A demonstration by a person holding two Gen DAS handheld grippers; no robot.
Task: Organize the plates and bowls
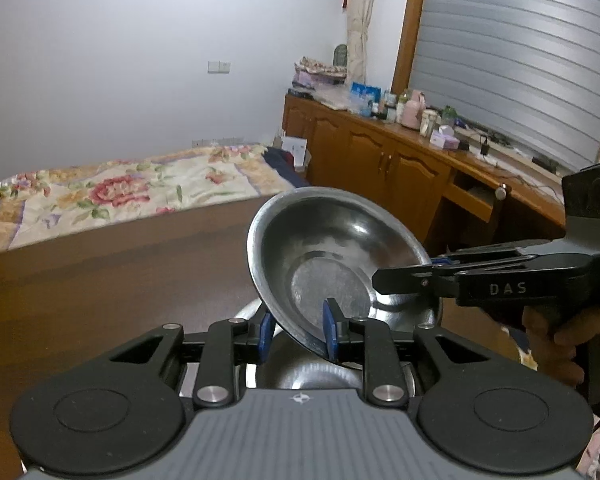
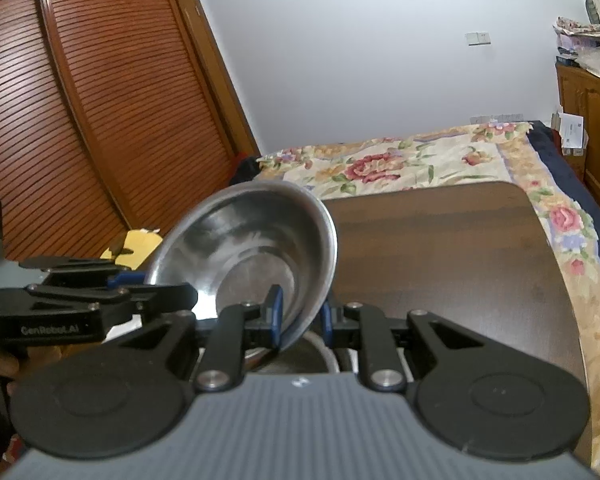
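Under my left gripper (image 1: 296, 330) more steelware sits half hidden; I can't tell what. Both tongs pinch one tilted steel bowl (image 1: 332, 256) by opposite rims, nearly closed, the right gripper (image 2: 300, 318) marked "DAS", the left "GenRobot.AI". It hangs over the brown table (image 2: 440, 248); beyond lies the floral bed (image 2: 400, 160).
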